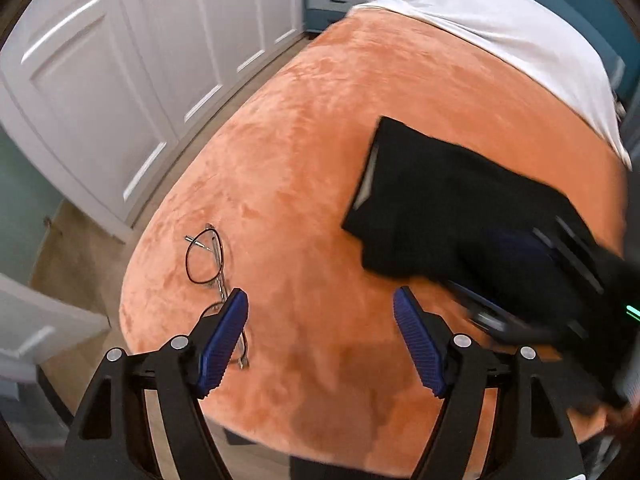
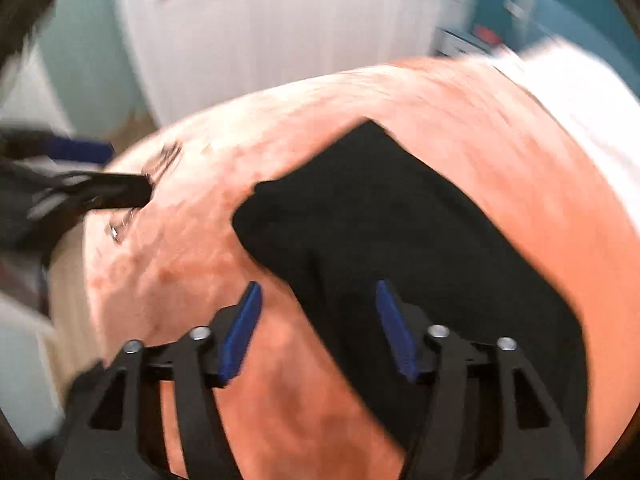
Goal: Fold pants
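Note:
The black pants (image 1: 440,200) lie folded into a compact slab on the orange plush blanket (image 1: 320,120), right of centre in the left wrist view. My left gripper (image 1: 320,312) hovers open over bare blanket, to the left of and nearer than the pants, with nothing between its blue pads. In the right wrist view the pants (image 2: 380,220) fill the middle. My right gripper (image 2: 318,292) stands open above their near left edge, and its pads are not pressing the cloth. That view is blurred by motion.
A pair of thin-framed glasses (image 1: 204,256) lies on the blanket right by my left gripper's left finger. A white sheet (image 1: 520,40) covers the far end of the bed. White wardrobe doors (image 1: 120,80) and a blue nightstand (image 1: 336,4) stand beyond the bed's left edge.

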Motion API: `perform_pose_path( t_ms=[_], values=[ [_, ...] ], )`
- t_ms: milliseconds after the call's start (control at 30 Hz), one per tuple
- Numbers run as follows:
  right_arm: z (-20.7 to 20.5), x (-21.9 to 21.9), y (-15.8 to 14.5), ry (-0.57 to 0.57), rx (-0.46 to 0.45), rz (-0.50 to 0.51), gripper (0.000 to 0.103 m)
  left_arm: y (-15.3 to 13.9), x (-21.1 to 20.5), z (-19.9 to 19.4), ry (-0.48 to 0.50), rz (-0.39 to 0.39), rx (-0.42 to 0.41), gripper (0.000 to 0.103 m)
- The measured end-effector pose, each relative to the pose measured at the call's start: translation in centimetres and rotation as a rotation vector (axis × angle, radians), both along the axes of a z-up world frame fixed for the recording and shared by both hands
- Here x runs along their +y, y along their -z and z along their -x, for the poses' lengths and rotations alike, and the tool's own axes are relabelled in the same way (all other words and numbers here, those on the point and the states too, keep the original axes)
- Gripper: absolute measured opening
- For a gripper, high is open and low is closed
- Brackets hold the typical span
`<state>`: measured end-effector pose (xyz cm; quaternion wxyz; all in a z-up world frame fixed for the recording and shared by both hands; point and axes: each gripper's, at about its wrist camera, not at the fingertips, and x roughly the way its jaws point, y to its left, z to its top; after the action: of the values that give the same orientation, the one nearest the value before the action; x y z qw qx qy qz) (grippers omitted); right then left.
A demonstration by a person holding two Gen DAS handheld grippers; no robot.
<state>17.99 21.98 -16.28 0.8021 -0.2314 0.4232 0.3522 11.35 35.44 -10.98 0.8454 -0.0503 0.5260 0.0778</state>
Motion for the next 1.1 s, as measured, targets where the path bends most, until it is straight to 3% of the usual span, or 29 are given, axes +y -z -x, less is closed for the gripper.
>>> perform_pose_path(
  t_ms=[67,100,133,200,300,367,400,433,533,600,733,767,867,933,1000,1100],
  values=[
    [-0.6,2.5,1.7,-0.088,-0.032,0.097,0.056,0.1,-1.2,0.9,0.034,-0.054,0.006,0.073],
    [-0.8,2.8,2.3,-0.112,-0.027,0.12,0.034,0.3,-1.7,1.4,0.051,-0.09,0.009,0.073],
    [-2.0,4.2,3.2,-0.127,0.013,0.15,0.02,0.7,-2.1,1.8,0.063,-0.115,0.013,0.073],
    [-4.1,4.7,2.8,-0.077,0.094,0.088,0.011,1.0,-2.6,2.9,0.077,-0.112,0.019,0.073],
    [-8.3,1.2,-2.4,0.167,0.155,-0.237,0.011,1.6,-2.9,4.3,0.078,-0.063,0.021,0.073],
    [-8.7,-1.3,-4.1,0.268,0.144,-0.401,0.011,1.9,-3.3,4.8,0.067,-0.047,0.017,0.073],
    [-8.9,-0.9,-3.9,0.293,0.131,-0.412,0.014,2.1,-3.5,4.9,0.068,-0.017,0.021,0.073],
    [-8.9,0.5,-2.4,0.264,0.156,-0.355,0.022,2.4,-3.6,4.8,0.066,0.017,0.026,0.073],
    [-7.9,5.7,4.0,0.132,0.309,-0.114,0.032,2.8,-3.6,4.8,0.052,0.104,0.042,0.073],
    [-6.8,4.8,3.1,0.131,0.271,-0.194,0.043,2.7,-3.1,4.9,0.035,0.105,0.036,0.073],
    [-7.0,-3.8,-0.9,0.233,0.385,-0.57,0.042,2.4,-1.5,4.9,0.007,0.078,0.023,0.073],
    [-7.2,-4.7,-1.2,0.269,0.378,-0.596,0.043,2.3,-1.3,4.7,0.003,0.061,0.019,0.073],
    [-8.1,-10.5,-0.1,0.423,0.38,-0.605,0.04,1.5,-1.3,3.4,-0.003,0.025,-0.001,0.073],
    [-8.4,-11.6,2.4,0.482,0.421,-0.551,0.033,0.8,-1.4,2.4,-0.016,0.031,-0.017,0.073],
    [-7.4,-11.3,6.4,0.478,0.521,-0.444,0.025,0.1,-1.4,1.2,-0.048,0.042,-0.026,0.073],
    [-5.7,-12.6,6.1,0.468,0.497,-0.492,0.024,-0.6,-1.2,-0.6,-0.074,0.062,-0.027,0.073]
  ],
)
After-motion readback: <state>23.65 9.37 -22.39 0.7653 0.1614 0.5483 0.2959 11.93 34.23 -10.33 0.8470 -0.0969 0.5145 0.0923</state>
